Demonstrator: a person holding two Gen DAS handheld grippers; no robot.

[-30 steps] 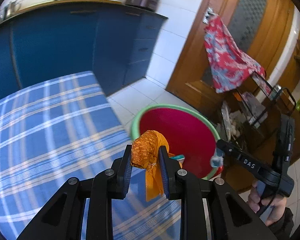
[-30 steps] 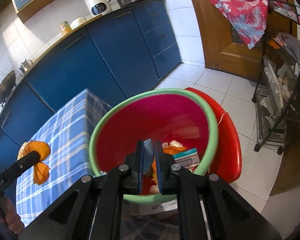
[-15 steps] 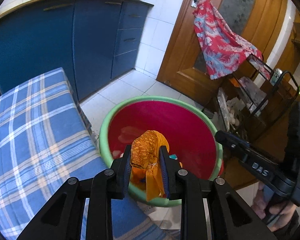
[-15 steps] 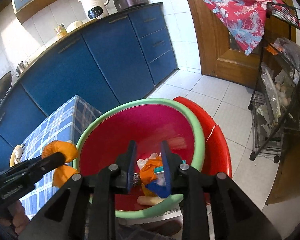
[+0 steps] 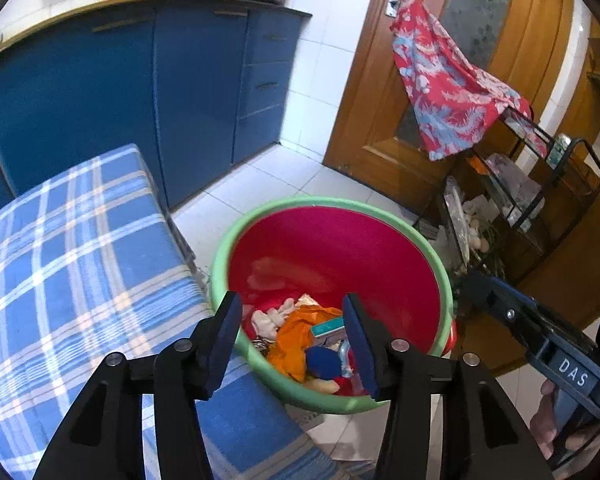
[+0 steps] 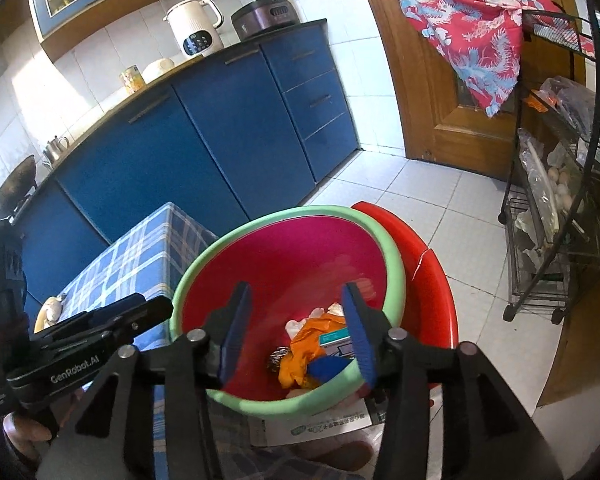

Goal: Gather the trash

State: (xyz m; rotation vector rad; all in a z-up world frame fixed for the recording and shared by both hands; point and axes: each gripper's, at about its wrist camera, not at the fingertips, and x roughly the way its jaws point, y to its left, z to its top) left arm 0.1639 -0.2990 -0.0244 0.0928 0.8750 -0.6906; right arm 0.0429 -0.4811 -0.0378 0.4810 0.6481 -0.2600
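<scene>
The left gripper (image 5: 292, 336) now has its jaws spread wide with nothing between them; half a second ago it held the orange wrapper (image 5: 296, 336) above the basin. That wrapper now lies inside the red basin with the green rim (image 5: 220, 256), on top of a small teal box (image 5: 328, 326), a blue scrap (image 5: 322, 362) and some pale crumpled pieces. The right gripper (image 6: 294, 332) is also wide open and empty; the blue scrap that it carried one second ago is in the pile too. So both pieces are delivered, and I judge that both hands are free to fetch more trash.

The basin stands on the tiled floor, just beside the corner of the table with the blue plaid cloth (image 5: 80, 248). In the right wrist view something pale (image 6: 50, 308) lies on the far part of the cloth; I cannot tell if it is trash. The two grippers are near each other over the basin, so they should withdraw apart. On the right, a wire rack (image 6: 548, 208) stands well apart from the basin, and the floor between them is open.
</scene>
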